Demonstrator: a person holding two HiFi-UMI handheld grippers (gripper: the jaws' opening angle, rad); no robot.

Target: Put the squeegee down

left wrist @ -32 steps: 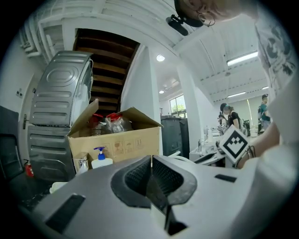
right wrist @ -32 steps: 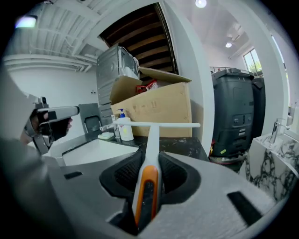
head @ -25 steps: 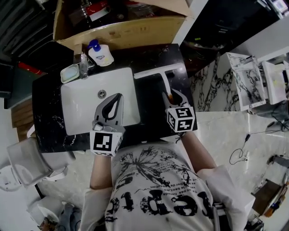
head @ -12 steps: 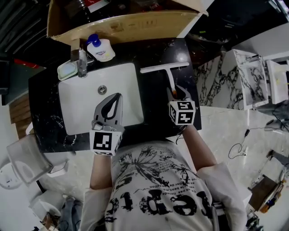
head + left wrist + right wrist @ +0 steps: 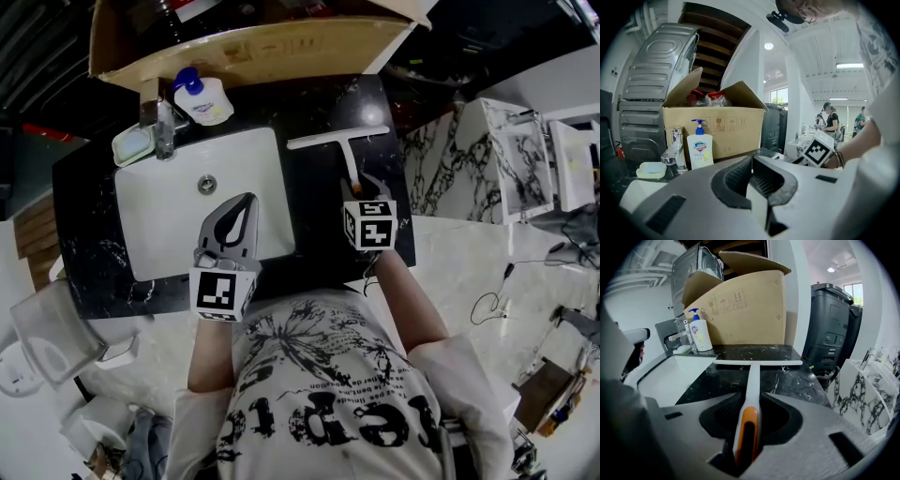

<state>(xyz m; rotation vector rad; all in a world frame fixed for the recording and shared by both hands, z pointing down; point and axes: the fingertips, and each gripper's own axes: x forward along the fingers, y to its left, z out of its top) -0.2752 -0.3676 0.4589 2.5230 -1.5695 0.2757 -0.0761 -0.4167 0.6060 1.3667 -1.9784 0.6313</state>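
The squeegee (image 5: 338, 138) is white with an orange grip, and its long blade (image 5: 757, 362) lies across the black marble countertop (image 5: 319, 211) right of the sink. Its handle runs back between the jaws of my right gripper (image 5: 361, 185), whose tips still touch it on both sides while the jaws are opening. In the right gripper view the orange grip (image 5: 747, 427) sits in the gripper (image 5: 751, 397) hollow. My left gripper (image 5: 247, 198) hangs over the white sink basin (image 5: 169, 220), shut and empty, its tips meeting in the left gripper view (image 5: 751, 159).
A faucet (image 5: 157, 122), a green soap dish (image 5: 133, 142) and a soap pump bottle (image 5: 202, 99) stand behind the sink. An open cardboard box (image 5: 262, 52) lines the back of the counter. A black bin (image 5: 833, 338) and marble shelving (image 5: 511, 159) stand to the right.
My right gripper has sunk and tipped downward with the squeegee, bringing the blade onto the countertop. The left gripper has sunk a little over the sink.
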